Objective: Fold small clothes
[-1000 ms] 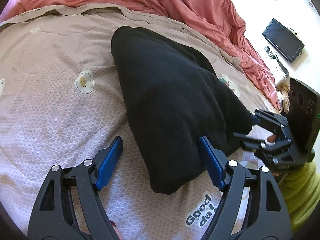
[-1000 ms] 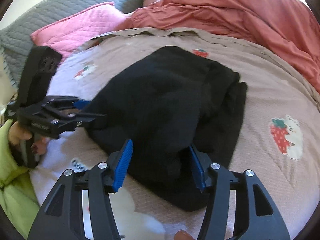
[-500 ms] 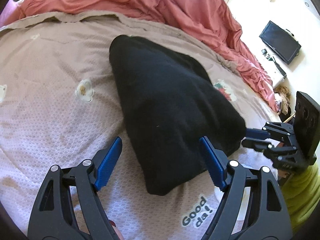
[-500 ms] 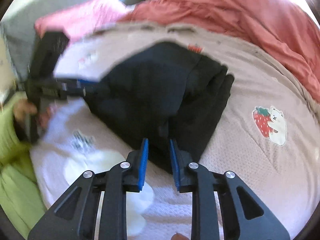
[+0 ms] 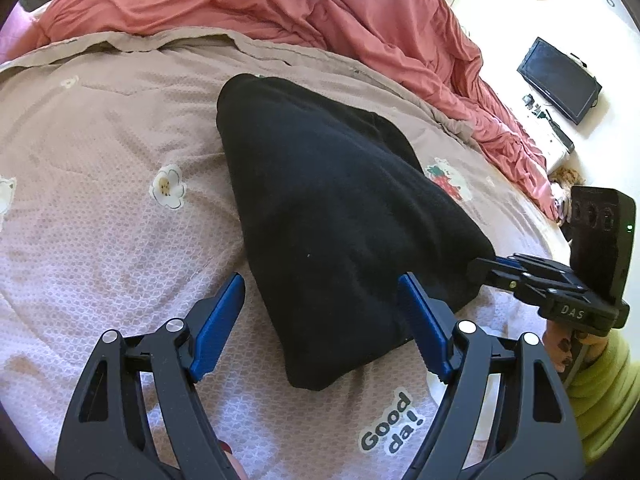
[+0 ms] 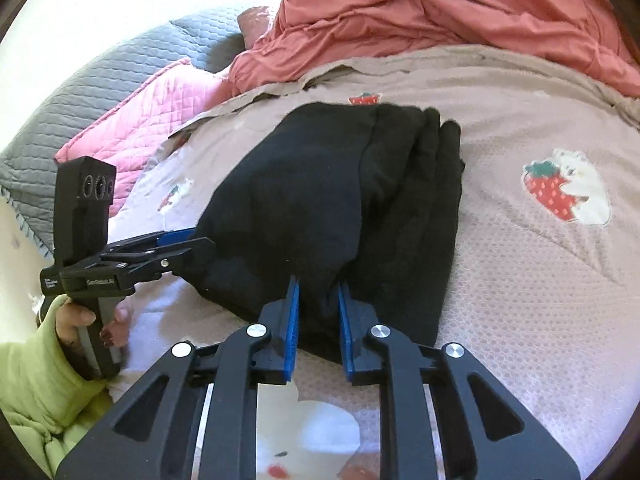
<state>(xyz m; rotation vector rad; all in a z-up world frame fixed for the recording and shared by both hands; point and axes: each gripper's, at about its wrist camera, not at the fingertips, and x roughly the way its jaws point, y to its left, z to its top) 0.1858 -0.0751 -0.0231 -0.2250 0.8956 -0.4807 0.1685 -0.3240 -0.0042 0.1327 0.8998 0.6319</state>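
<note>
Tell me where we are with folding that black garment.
Done: the black garment is already doubled over, layered edges stacked on its far side. In hand: the right claw has just closed on its near edge; the left claw is open, straddling the near corner without gripping. Left: the left grip, then the next fold on the bedspread.

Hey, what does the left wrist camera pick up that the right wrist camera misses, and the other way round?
Only the left wrist view shows the dark monitor by the wall, the "Good da!" lettering on the bedspread and a flower print. Only the right wrist view shows the grey quilted pillow, the pink quilted pillow and the garment's stacked folded layers at its far edge. Both show the black garment, the salmon duvet, the open left hand-held gripper and the right hand-held gripper, which has just been closing and pinches the garment's near edge.
</note>
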